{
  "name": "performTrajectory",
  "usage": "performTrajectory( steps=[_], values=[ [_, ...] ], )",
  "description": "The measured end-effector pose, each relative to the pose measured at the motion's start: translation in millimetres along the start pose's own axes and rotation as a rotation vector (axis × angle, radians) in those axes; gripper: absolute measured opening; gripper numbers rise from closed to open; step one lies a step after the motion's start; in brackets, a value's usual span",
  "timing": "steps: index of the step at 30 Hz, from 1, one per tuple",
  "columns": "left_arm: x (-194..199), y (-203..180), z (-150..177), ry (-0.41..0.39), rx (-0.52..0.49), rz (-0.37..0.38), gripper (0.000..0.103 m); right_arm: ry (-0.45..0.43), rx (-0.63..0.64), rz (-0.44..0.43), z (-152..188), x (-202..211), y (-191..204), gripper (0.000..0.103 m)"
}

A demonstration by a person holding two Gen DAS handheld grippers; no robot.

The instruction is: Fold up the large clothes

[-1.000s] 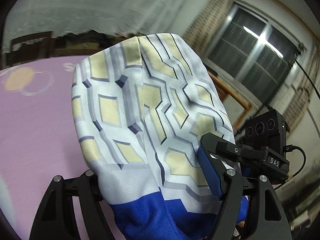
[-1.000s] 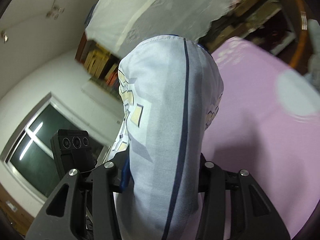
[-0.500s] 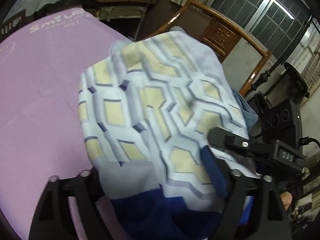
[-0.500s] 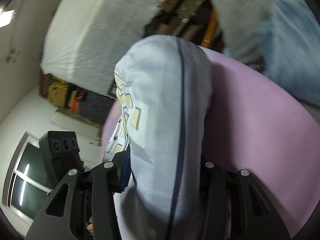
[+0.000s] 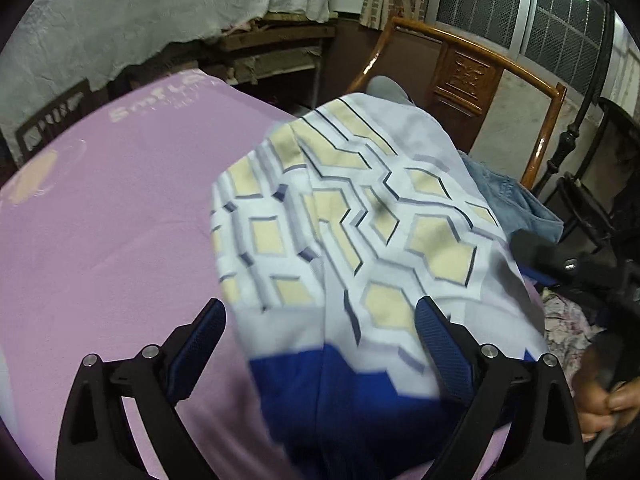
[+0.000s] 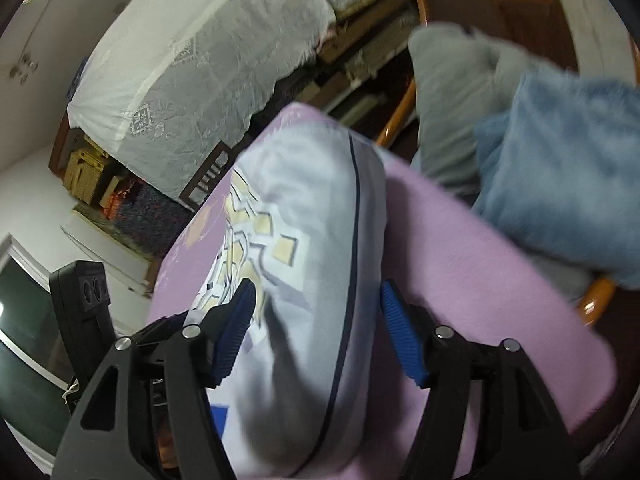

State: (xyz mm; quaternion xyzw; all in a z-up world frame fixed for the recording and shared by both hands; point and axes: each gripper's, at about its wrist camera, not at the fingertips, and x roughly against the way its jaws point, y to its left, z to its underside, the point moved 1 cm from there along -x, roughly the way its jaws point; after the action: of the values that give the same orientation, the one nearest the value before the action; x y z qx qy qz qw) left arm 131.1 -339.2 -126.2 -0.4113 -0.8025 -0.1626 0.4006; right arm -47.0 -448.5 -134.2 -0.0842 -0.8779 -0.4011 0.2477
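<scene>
A folded white garment [image 5: 360,240] with a yellow and navy geometric pattern and a blue hem lies on the pink table cover [image 5: 100,240]. My left gripper [image 5: 320,332] is open, its blue-padded fingers [image 5: 200,344] spread on either side of the garment's near end. In the right wrist view the same garment [image 6: 312,280] lies between the fingers of my right gripper [image 6: 316,332], which is also open, its blue pads [image 6: 400,336] apart from the cloth.
A wooden chair [image 5: 480,68] stands past the table's far right edge with light blue and grey clothes [image 6: 552,184] piled on it. A white-draped shelf [image 5: 140,20] is behind the table. A black sensor box [image 6: 84,292] is mounted by the right gripper.
Both grippers were shut on the garment and held it up. They swung down over the table and both have opened, so the garment now rests on the pink cover.
</scene>
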Motion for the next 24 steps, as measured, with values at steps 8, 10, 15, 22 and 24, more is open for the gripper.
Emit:
performTrajectory(
  steps=[8,10,15,22,24],
  values=[
    [56,-22,20,-0.115,-0.037,-0.105,0.096,-0.055,0.155,0.148,32,54,47,0.079],
    [76,-26,26,-0.158,-0.042,-0.131,0.098,-0.058,0.21,0.183,40,62,64,0.083],
    [123,-39,43,-0.256,-0.036,-0.193,0.099,-0.085,0.286,0.24,58,86,90,0.09],
    [167,-62,65,-0.34,-0.071,-0.269,0.099,-0.128,0.292,0.207,70,118,107,0.094],
    [169,-66,68,-0.319,-0.065,-0.304,0.1,-0.128,0.302,0.205,70,120,111,0.094]
  ],
)
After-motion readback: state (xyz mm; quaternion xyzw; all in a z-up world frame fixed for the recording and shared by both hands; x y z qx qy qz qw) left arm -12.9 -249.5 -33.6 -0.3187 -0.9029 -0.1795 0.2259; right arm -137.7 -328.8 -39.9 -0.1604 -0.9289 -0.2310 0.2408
